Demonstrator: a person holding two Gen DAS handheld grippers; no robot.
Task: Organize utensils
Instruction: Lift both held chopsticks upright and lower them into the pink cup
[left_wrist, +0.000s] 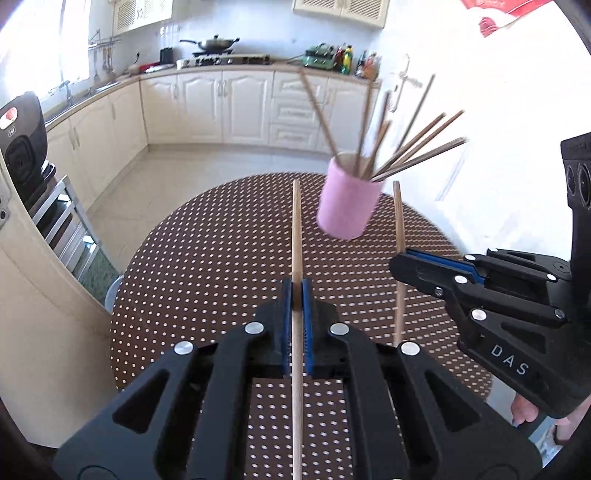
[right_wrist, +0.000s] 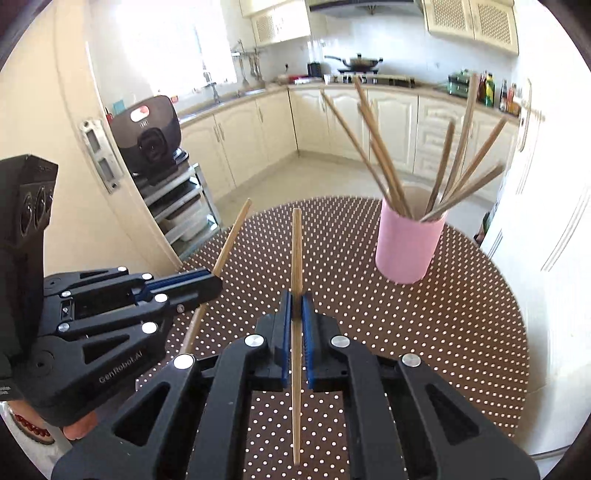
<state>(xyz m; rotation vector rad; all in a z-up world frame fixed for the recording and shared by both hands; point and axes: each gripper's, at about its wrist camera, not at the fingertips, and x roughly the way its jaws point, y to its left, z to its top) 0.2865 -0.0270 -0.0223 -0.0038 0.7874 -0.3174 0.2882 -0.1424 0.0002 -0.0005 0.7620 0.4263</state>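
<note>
Chopsticks: one pinched upright in left tongs (left_wrist: 296, 291), another (right_wrist: 296, 266) in right tongs (right_wrist: 296, 306). Pink cup (right_wrist: 408, 247), upper right on dotted counter (right_wrist: 461, 332), holds rest. Aim tips over rim, avoid splayed sticks, release gently.

Mounted behind each pair of fingers, looking forward and down along them, close over the dotted bench (left_wrist: 207, 258). Left view: toward the pink cup (left_wrist: 349, 199), right gripper (left_wrist: 400, 264) at its right edge. Right view: same cup, left gripper (right_wrist: 216, 278) at its left edge. Shared: bench, cup, kitchen cabinets (right_wrist: 388, 122) beyond.
</note>
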